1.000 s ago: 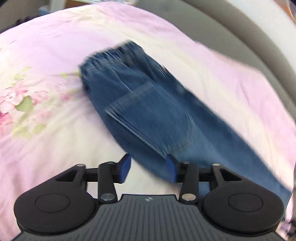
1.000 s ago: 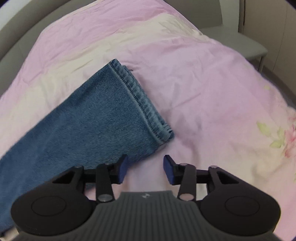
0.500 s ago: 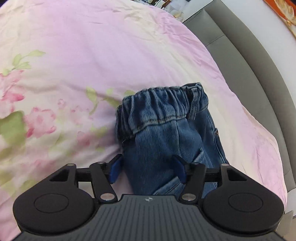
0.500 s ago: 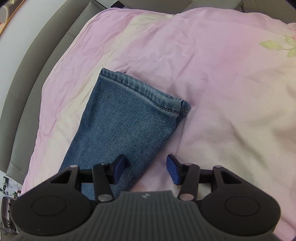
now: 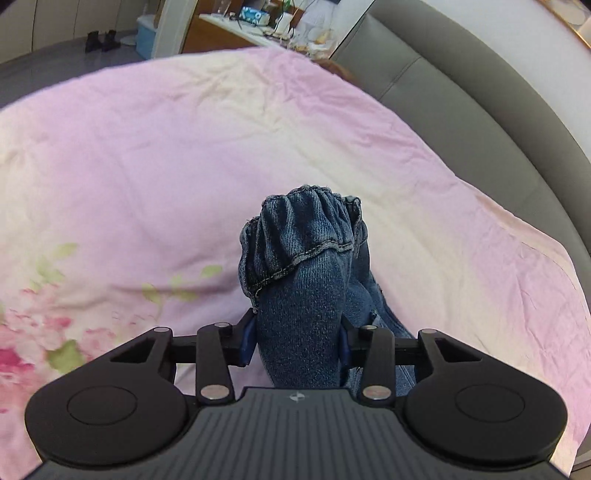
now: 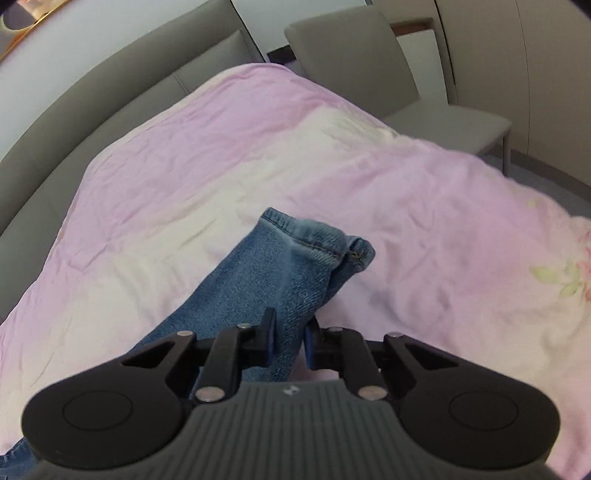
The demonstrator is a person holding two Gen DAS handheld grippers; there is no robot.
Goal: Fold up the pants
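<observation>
Blue denim pants lie on a pink floral bedspread (image 5: 155, 158). In the left wrist view my left gripper (image 5: 297, 341) is shut on the pants' waist end (image 5: 301, 258), whose elastic waistband bunches up above the fingers. In the right wrist view my right gripper (image 6: 290, 341) is shut on the leg cuff end (image 6: 291, 273); the hem stands lifted off the bedspread (image 6: 221, 155) in front of the fingers. The rest of the leg trails down to the lower left.
A grey padded headboard (image 5: 480, 92) curves along the bed's far side and shows in the right wrist view (image 6: 92, 85) too. A grey chair (image 6: 369, 62) stands beside the bed. A desk with clutter (image 5: 258, 22) and a blue bin (image 5: 146, 33) stand beyond.
Both grippers were open over the flat pants; now the left has closed on the waistband end and the right on the cuff end, and both ends are lifted and bunched.
</observation>
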